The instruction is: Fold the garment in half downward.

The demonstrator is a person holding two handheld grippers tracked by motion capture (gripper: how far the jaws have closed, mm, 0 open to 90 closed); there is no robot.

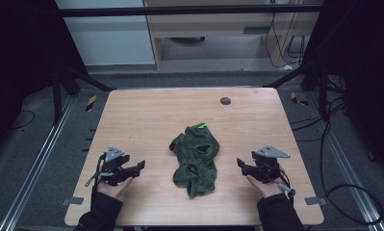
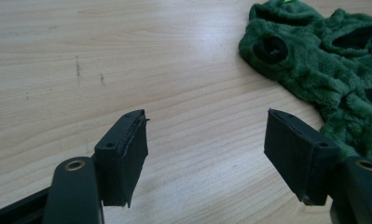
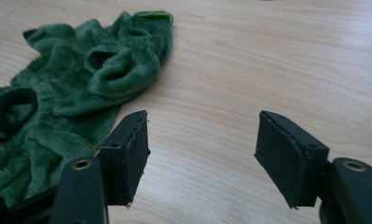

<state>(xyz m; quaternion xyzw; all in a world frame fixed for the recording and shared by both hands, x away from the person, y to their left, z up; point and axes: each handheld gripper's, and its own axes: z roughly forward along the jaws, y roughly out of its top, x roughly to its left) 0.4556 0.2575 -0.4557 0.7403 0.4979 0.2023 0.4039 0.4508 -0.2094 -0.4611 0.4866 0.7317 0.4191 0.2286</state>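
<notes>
A crumpled dark green fleece garment (image 1: 196,158) with black-lined holes and a bright green tag lies in the middle of the wooden table (image 1: 146,115). My left gripper (image 1: 140,167) rests on the table to its left, open, with nothing between its jaws. My right gripper (image 1: 239,164) sits to the garment's right, also open and empty. In the left gripper view the left gripper (image 2: 206,140) has the garment (image 2: 323,65) at the upper right, beyond its jaws. In the right gripper view the right gripper (image 3: 203,142) has the garment (image 3: 76,88) at the left.
A small dark round disc (image 1: 225,101) sits near the table's far edge. Black frame bars, cables and a pale cabinet stand on the floor beyond the table. Bare wood surrounds the garment on all sides.
</notes>
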